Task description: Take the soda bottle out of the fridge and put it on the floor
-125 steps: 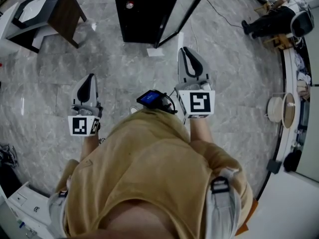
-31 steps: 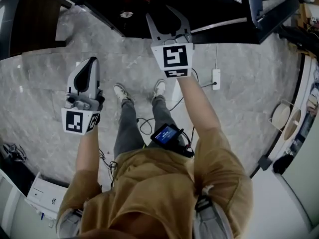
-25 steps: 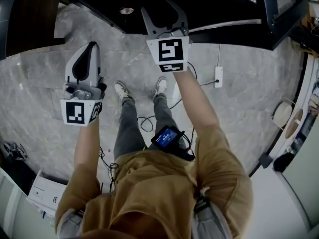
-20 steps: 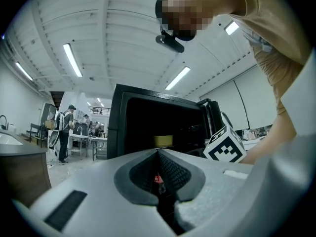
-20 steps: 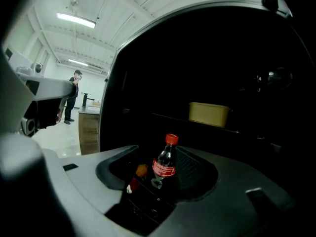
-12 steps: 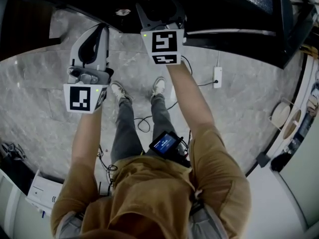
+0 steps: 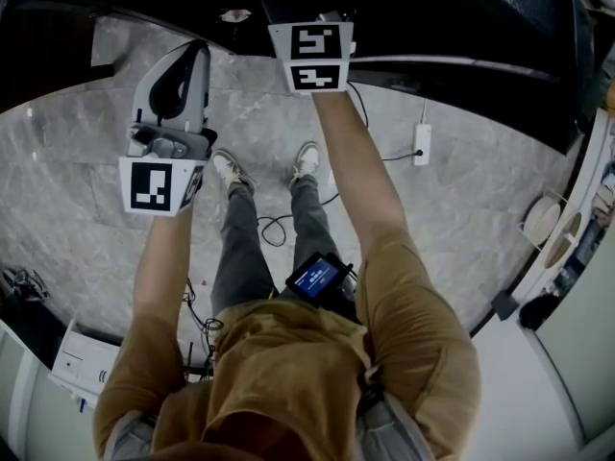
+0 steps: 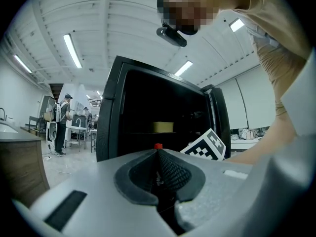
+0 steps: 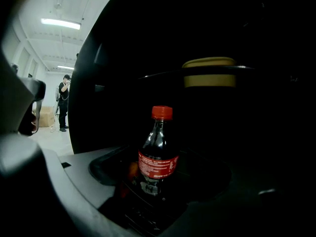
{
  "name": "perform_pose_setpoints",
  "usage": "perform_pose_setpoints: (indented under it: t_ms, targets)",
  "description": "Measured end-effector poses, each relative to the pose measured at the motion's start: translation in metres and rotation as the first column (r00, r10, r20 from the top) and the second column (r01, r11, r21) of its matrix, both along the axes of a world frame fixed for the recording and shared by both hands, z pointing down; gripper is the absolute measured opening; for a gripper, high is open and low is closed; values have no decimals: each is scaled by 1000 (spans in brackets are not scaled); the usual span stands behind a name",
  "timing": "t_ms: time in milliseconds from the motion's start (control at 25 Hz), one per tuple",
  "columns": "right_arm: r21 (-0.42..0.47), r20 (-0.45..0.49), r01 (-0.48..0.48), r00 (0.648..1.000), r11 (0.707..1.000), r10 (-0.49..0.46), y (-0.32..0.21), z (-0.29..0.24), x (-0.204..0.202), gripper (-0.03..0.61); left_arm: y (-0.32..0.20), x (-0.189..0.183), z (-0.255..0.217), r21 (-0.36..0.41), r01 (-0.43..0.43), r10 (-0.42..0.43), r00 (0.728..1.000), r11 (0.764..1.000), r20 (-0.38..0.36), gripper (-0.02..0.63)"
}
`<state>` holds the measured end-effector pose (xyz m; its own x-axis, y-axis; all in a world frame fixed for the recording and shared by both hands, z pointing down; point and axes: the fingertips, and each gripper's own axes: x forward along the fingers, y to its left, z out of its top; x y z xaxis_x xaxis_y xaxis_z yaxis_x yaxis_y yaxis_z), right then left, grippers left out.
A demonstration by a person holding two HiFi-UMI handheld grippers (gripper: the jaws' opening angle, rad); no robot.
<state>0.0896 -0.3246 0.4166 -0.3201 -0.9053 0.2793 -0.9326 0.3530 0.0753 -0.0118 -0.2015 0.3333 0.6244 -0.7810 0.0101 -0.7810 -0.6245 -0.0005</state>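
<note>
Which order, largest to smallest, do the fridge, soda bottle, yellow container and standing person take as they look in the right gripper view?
1. fridge
2. soda bottle, enlarged by nearness
3. yellow container
4. standing person, small only because far off

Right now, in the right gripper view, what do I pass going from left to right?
standing person → soda bottle → yellow container
</note>
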Motion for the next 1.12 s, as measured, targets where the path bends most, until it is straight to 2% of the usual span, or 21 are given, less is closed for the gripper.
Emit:
perform_pose_setpoints:
  t_ms: [160, 400, 720, 1120]
  targets:
    - [-23, 3, 14, 1000, 1000, -14, -19, 1, 0, 334, -6, -1, -1, -14, 4, -4, 1000, 1000, -10, 3]
    - [-4, -27, 20, 999, 1000, -21, -28, -2, -5, 333, -6, -1, 0, -17, -13, 13, 1000, 1000, 1, 3]
    - [17, -52, -20, 998, 1000, 20, -33, -3, 5, 320, -1, -5, 8, -43, -5, 5, 1000, 999, 7, 3]
    - [9, -26, 12, 1000, 1000, -11, -26, -4, 7, 307, 2, -3, 17, -63, -12, 13, 1000, 998, 9, 3]
